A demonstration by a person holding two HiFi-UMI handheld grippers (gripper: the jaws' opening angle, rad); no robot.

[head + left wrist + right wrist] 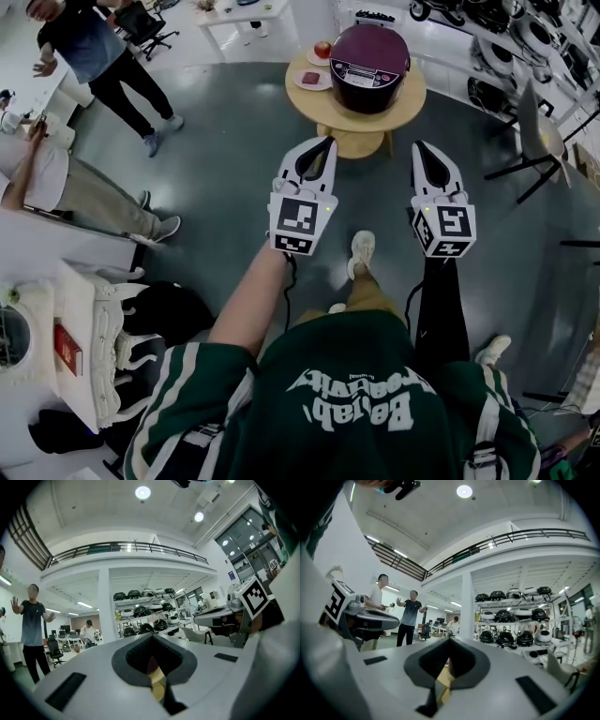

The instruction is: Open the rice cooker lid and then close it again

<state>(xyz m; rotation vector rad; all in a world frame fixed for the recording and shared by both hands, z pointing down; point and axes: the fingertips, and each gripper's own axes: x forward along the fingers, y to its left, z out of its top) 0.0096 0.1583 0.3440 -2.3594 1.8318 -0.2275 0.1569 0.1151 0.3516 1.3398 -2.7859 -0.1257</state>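
Both the left gripper [327, 142] and the right gripper [419, 147] have their jaws pressed together and empty, short of the round wooden table [412, 105]. Only the head view clearly shows the maroon rice cooker [368, 56] on it, lid down. The gripper views show shelving [513, 620]. Lettering on the green shirt [309, 347] is unreadable.

Cooker [368, 56]: dark purple is being shown, with a pale panel.
Table [309, 103]: a light wood tone is being displayed.
Apple [322, 49]: red is being shown.
Left gripper [329, 142], right gripper [418, 147]: white shells with black insets are being shown, and cubes are being patterned in black-and-white squares.
Floor [225, 141]: dark grey is being shown.
Shirt [347, 375]: dark green is being worn, striped and lettered in white.
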